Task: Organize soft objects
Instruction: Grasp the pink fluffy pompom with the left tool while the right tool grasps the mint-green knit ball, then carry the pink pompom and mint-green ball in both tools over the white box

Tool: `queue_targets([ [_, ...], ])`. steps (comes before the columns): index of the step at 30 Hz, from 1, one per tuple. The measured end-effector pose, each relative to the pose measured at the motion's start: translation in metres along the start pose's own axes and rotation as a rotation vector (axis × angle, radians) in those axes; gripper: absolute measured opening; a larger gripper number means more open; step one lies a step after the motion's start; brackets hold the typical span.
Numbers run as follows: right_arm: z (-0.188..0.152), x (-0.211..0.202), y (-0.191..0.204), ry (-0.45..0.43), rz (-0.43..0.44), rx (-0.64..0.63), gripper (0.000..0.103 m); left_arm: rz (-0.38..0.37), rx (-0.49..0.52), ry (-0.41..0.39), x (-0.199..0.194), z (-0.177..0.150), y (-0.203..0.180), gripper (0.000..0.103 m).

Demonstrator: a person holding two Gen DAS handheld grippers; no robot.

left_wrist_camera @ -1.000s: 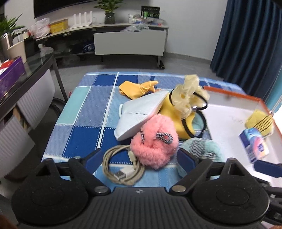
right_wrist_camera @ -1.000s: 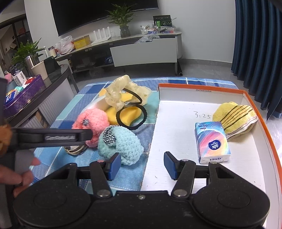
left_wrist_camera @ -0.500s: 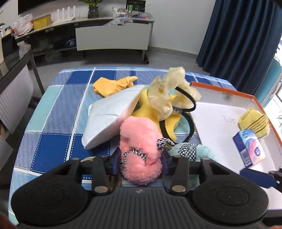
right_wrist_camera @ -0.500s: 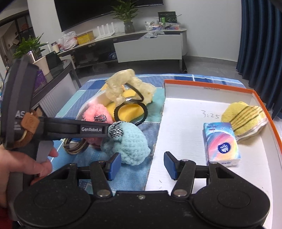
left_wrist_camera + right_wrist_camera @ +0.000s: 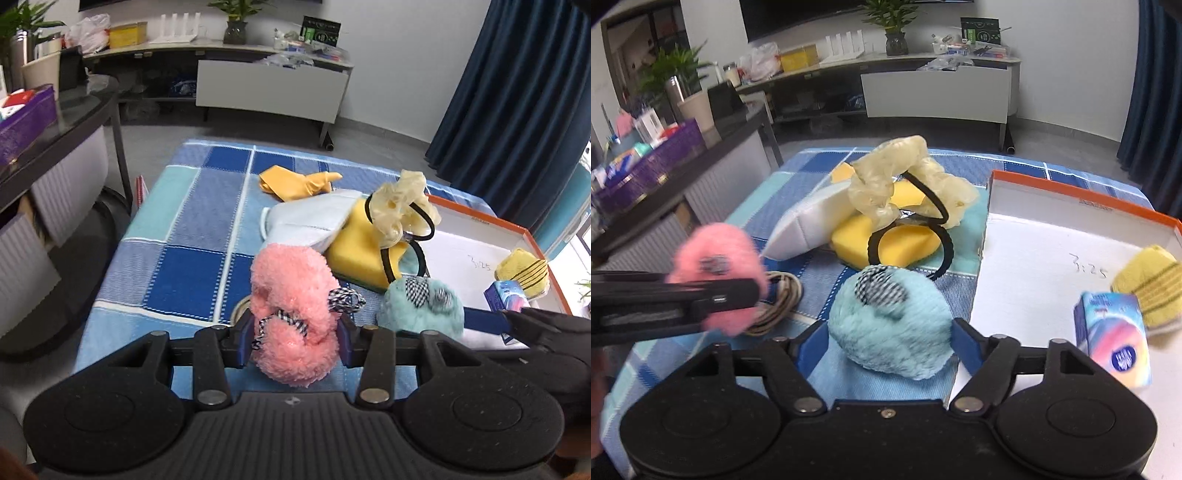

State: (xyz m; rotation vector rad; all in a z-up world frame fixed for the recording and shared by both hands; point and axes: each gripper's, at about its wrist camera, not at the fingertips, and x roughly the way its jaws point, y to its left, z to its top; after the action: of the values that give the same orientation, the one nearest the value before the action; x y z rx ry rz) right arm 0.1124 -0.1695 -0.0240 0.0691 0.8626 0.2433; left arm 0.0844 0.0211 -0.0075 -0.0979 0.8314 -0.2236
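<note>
Checked cloth under everything; orange-rimmed box at right, holding yellow cloth and tissue pack. Left gripper clamped on pink pompom, raised above cable coil. Right gripper spread wide, jaws just opened further, straddling teal pompom beside the box
</note>
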Motion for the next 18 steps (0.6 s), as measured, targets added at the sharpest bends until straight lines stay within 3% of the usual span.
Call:
queue_targets([
  [4, 0.003, 0.012, 0.002, 0.012, -0.027, -0.029, 0.087, -0.007, -0.015, -0.009, -0.006, -0.001, 0.002, 0.044],
  [7, 0.002, 0.009, -0.002, -0.003, -0.025, -0.012, 0.076, -0.030, -0.027, -0.020, -0.011, -0.001, 0.002, 0.044],
  [18, 0.005, -0.049, -0.006, -0.105, -0.016, 0.044, 0.074, -0.024, -0.006, -0.069, -0.031, -0.001, -0.014, 0.044],
])
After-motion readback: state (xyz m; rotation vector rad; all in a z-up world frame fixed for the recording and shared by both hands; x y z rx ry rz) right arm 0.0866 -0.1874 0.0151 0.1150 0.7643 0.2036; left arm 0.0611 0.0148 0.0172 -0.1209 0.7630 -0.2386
